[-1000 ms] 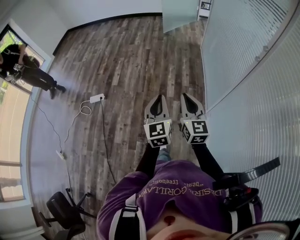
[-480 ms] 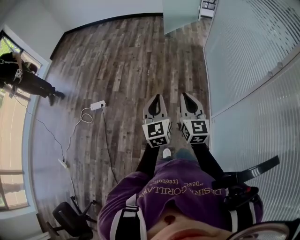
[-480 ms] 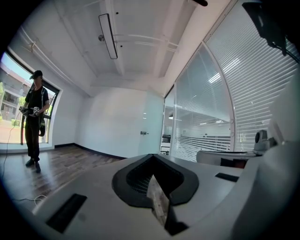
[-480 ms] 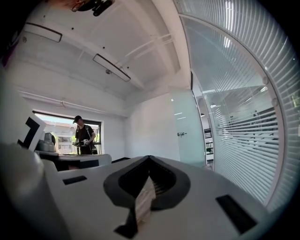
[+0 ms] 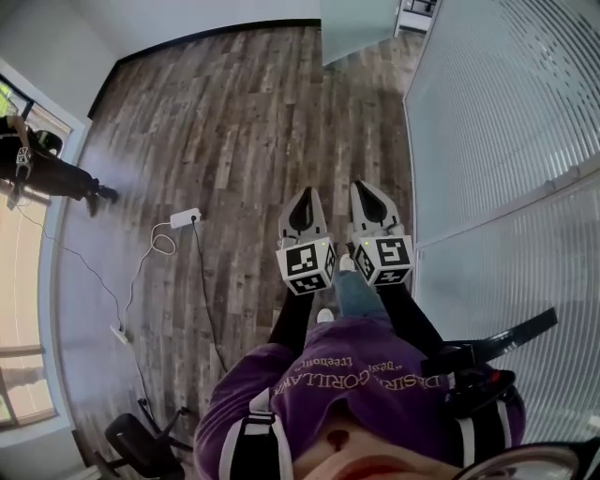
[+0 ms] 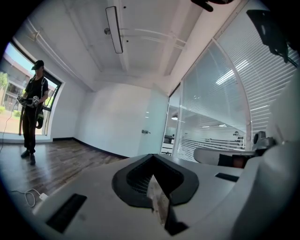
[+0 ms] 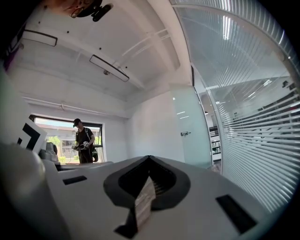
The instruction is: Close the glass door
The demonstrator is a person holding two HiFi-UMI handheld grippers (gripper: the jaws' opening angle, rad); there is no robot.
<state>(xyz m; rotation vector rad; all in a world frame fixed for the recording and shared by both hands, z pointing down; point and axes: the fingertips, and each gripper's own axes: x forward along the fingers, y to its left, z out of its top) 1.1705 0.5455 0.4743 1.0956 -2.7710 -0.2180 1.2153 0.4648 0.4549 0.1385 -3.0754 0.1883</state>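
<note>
The glass door (image 5: 359,28) stands open at the far end of the room, a frosted panel swung out from the striped glass wall (image 5: 497,141). Its lever handle (image 6: 146,132) shows in the left gripper view, and the door (image 7: 190,126) also shows in the right gripper view. My left gripper (image 5: 305,194) and right gripper (image 5: 362,186) are held side by side in front of me over the wood floor, pointing level toward the door and well short of it. Both are shut with nothing between the jaws.
Another person (image 5: 37,169) with grippers stands by the window at the left. A white power strip (image 5: 185,217) with its cable lies on the floor to my left. A black office chair (image 5: 141,445) sits behind, at the lower left.
I have walked forward along the glass wall toward the door; the power strip and the other person have slid back in the head view. Both grippers keep the same pose.
</note>
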